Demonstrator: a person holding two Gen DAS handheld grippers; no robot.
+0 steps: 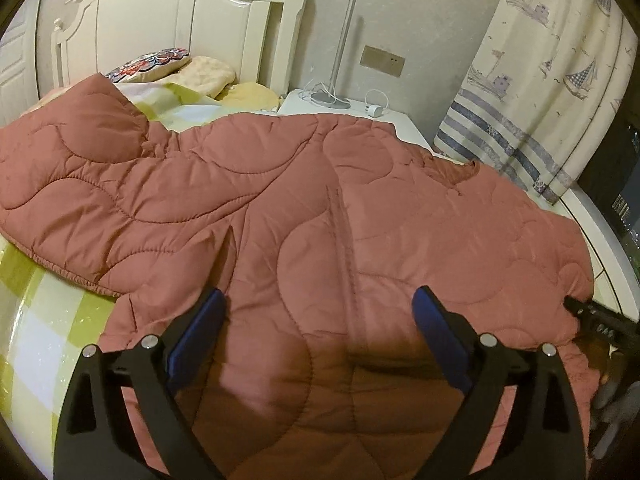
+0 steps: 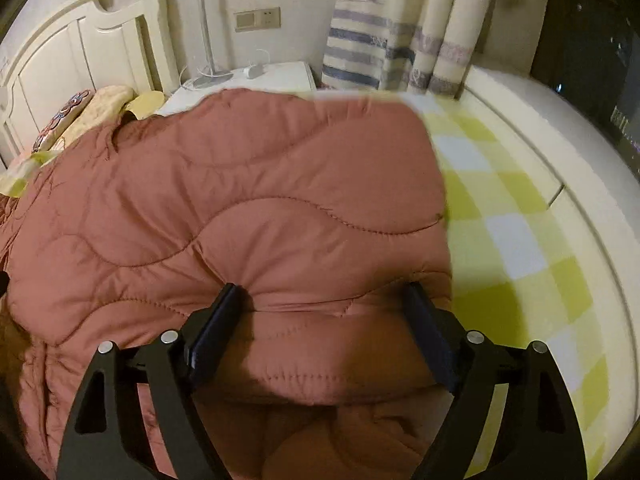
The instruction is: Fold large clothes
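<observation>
Quilted coat [image 1: 304, 200]: rust-pink, puffy, wavy stitch lines, elastic-gathered hem at left of the left wrist frame. It lies spread on the bed [image 1: 36, 320], filling the centre of both frames. Bed cover is a yellow-green and white check, smooth with a slight sheen.

Left gripper [image 1: 320, 312]: jaws spread wide, blue pads clear of the fabric on both sides, nothing between them but the coat surface below. Not gripping.

Right gripper [image 2: 322, 304]: jaws wide, straddling a raised fold of the coat at lower centre; pads sit right beside the bulge. Cannot tell whether they press on it.

No containers in view. Upper left of both frames: cream wooden headboard [image 1: 160, 20], 2 pillows [image 1: 200, 72]. White nightstand [image 1: 320, 106] holds a slim metal lamp stand [image 1: 340, 48] and a charger. Boat-print curtain [image 1: 540, 80] at upper right.
</observation>
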